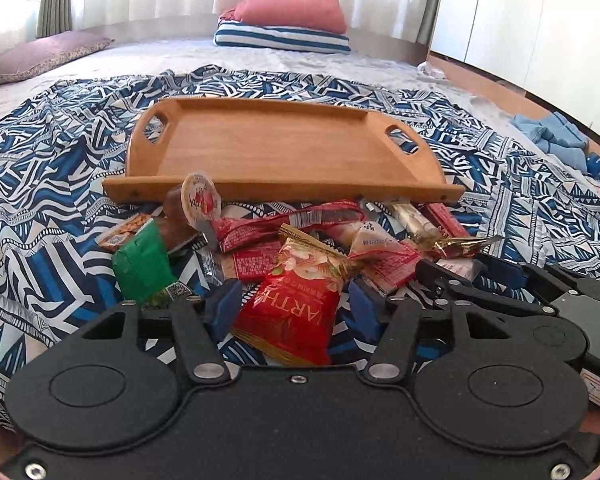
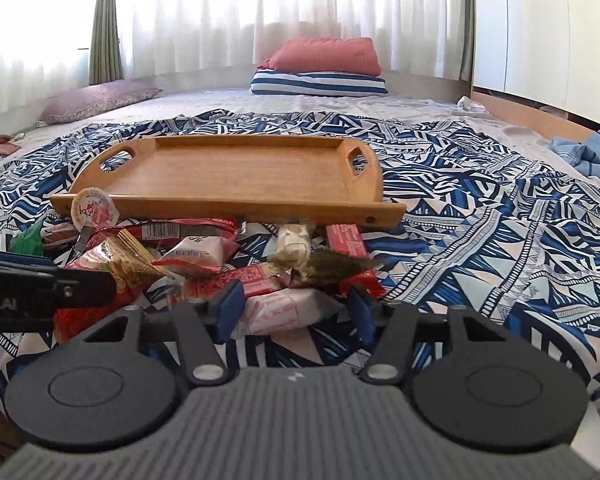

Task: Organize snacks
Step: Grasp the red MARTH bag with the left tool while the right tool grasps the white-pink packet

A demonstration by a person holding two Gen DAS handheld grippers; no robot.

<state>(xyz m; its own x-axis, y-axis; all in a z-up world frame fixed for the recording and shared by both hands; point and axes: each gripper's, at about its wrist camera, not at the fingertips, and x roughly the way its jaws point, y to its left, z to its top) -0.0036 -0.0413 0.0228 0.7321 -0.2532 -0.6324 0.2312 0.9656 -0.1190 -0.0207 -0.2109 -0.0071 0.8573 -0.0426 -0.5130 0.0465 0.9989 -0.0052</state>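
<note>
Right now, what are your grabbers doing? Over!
Left gripper around red snack bag. Right gripper around white-pink packet. Wooden tray holds no snacks. Nothing blocking.

Ahead of both sets of jaws it's a crowded snack pile (image 1: 300, 236); a red bag (image 1: 296, 304) sits right between the left jaws, a pale packet (image 2: 288, 310) between the right ones; just beyond the pile the wooden tray (image 1: 284, 188) has its near wall across the way, but its floor is bare; right of the right jaws the patterned bedspread (image 2: 500, 248) lies open.
</note>
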